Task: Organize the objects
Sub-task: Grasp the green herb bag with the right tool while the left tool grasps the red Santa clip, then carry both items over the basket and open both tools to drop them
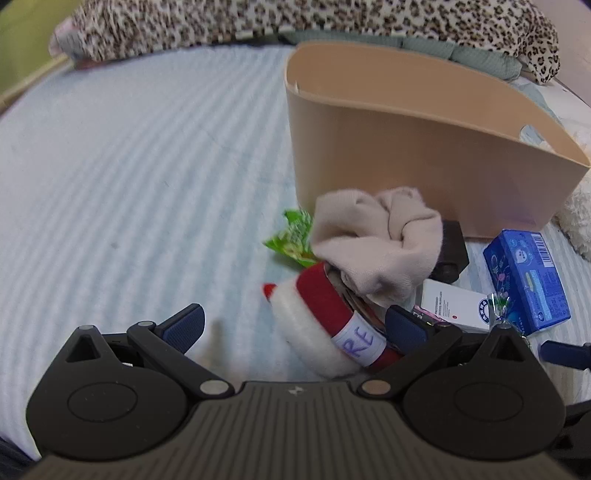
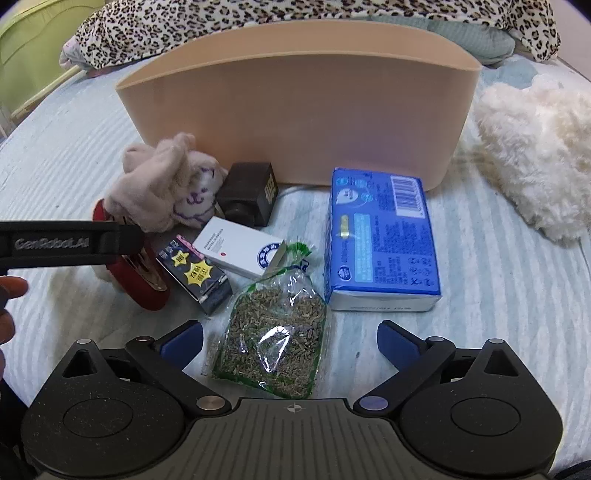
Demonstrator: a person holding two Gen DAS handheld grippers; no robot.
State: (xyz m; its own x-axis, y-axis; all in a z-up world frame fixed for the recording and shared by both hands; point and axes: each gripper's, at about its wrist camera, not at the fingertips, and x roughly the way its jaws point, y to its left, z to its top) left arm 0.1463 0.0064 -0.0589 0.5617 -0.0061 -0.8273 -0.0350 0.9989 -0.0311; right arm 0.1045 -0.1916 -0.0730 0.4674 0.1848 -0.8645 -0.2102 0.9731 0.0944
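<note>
A beige plastic bin (image 1: 417,155) (image 2: 295,110) stands on the striped bedsheet. In front of it lies a pile: a beige sock bundle (image 1: 373,240) (image 2: 166,188), a red-and-white Santa hat (image 1: 325,317) (image 2: 140,284), a black box (image 2: 247,194), a white box (image 1: 454,304) (image 2: 240,251), a dark star-printed box (image 2: 195,275), a blue tissue pack (image 1: 528,277) (image 2: 380,240) and a clear bag of dried herbs (image 2: 277,332). My left gripper (image 1: 295,328) is open with the hat between its fingers. My right gripper (image 2: 290,339) is open around the herb bag.
A green snack packet (image 1: 295,238) lies left of the socks. A fluffy white item (image 2: 535,155) lies right of the bin. A leopard-print blanket (image 2: 295,22) and a grey-green pillow (image 1: 476,55) are behind. The left gripper's body (image 2: 70,243) crosses the right wrist view.
</note>
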